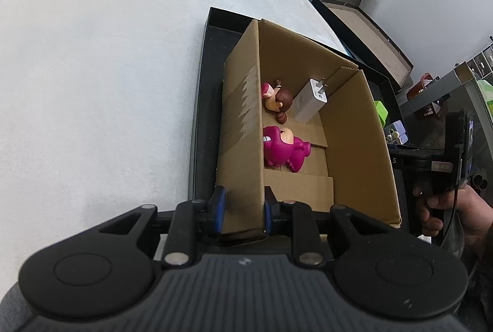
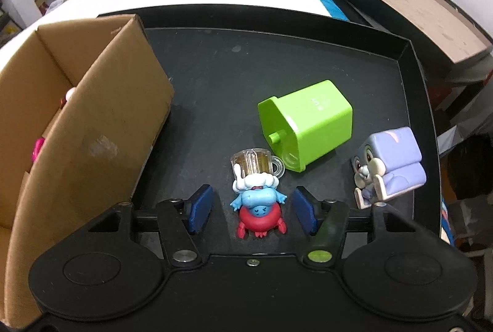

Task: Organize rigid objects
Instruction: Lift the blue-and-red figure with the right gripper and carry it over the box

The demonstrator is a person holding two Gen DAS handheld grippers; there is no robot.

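While the white table spreads wide beneath everything, we see on it a black tray, and at the tray's left side a cardboard box standing open. Our left gripper is clamped on the box's near wall, one blue pad on the outside and one on the inside, pressed against the cardboard. Inside the box lie a white charger leaning at the far wall, a magenta dinosaur toy and a brown-haired doll figure, the doll just beside the charger.

On the tray's bare floor, right of the box, a green container lies tipped on its side, and near it to the right sits a lilac armchair figure with a rabbit. Our right gripper hovers with its jaws apart on either side of a blue figure with a beer mug; the pads stand clear of it, touching nothing.
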